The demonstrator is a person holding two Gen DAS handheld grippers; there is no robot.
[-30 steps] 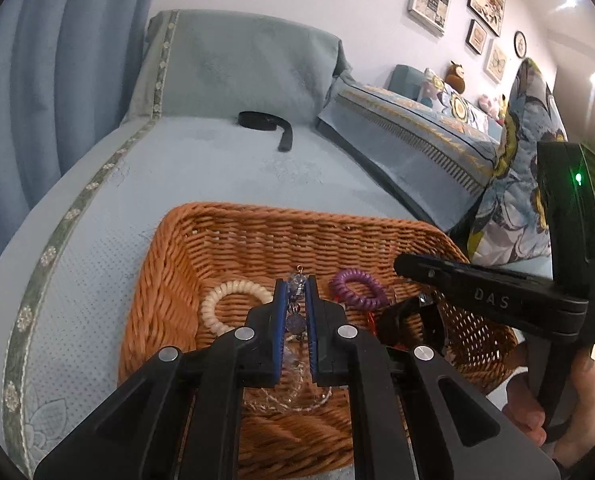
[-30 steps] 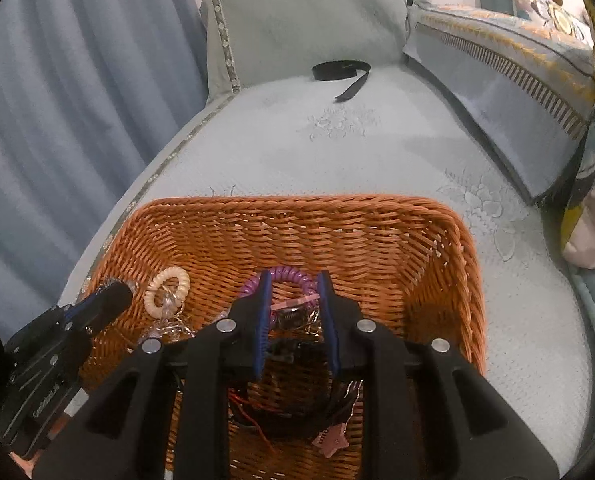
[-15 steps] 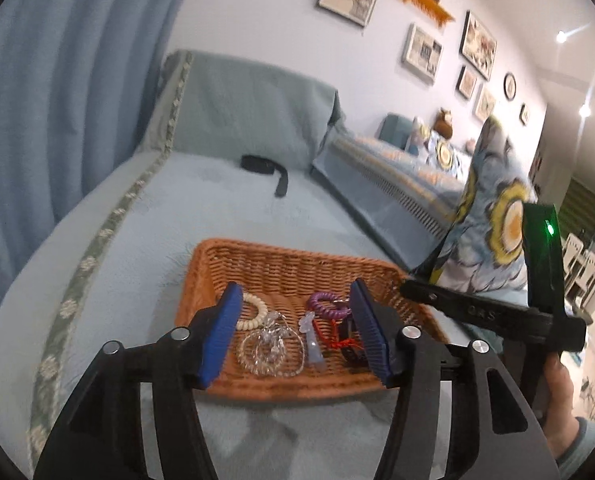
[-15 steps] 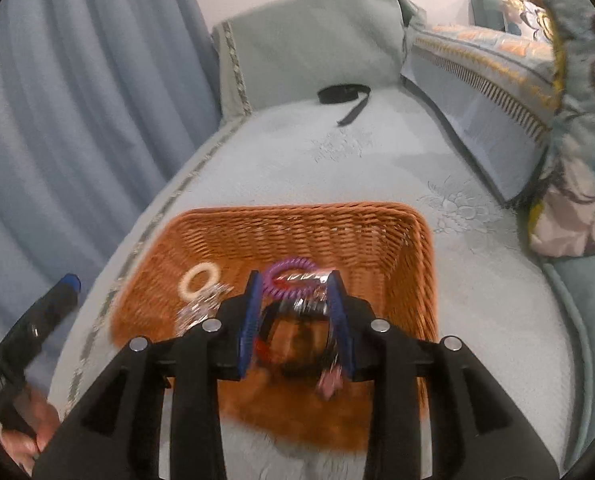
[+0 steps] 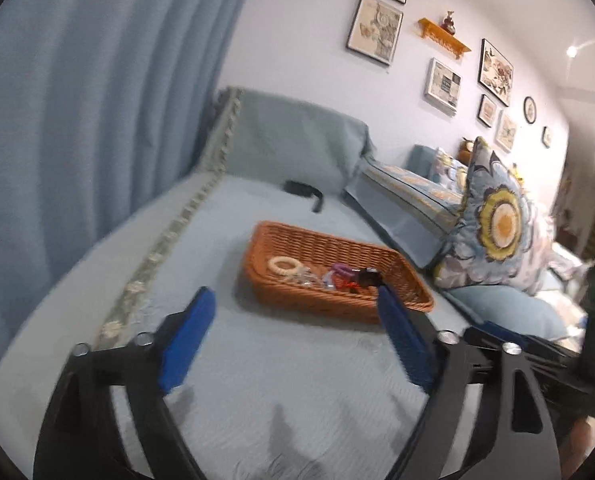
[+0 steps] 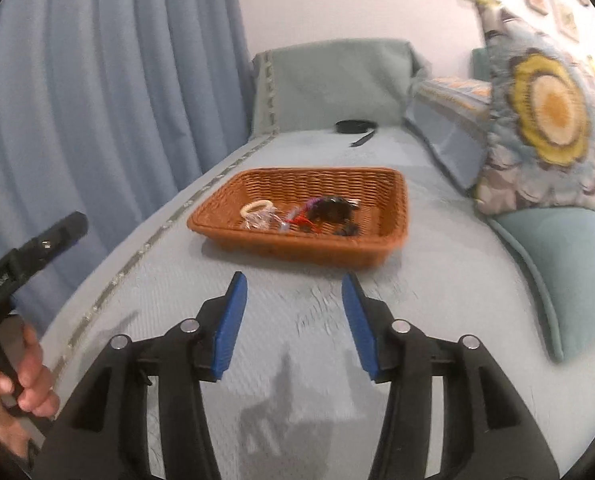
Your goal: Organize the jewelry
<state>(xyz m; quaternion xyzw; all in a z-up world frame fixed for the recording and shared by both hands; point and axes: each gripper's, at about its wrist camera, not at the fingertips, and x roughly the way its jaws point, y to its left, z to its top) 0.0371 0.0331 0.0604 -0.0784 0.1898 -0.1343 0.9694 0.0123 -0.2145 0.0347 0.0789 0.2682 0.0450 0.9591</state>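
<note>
1. Basket (image 6: 297,246): orange-brown wicker, shallow, rectangular, flat on the blue sofa seat; landmark for the rest.
2. Cream ring (image 6: 256,208): beaded bracelet, flat on the basket floor, left part, towards the back wall.
3. Clear pieces (image 6: 259,221): glittery, crystal-like tangle touching the cream ring, on its front side.
4. Purple coil (image 5: 340,268): spiral band, mid-basket, right of the clear pieces.
5. Red cord (image 6: 297,221): thin strand just below the purple coil; blurred.
6. Dark pile (image 6: 331,210): black items heaped in the basket's right half, shapes too blurred to tell.
</note>
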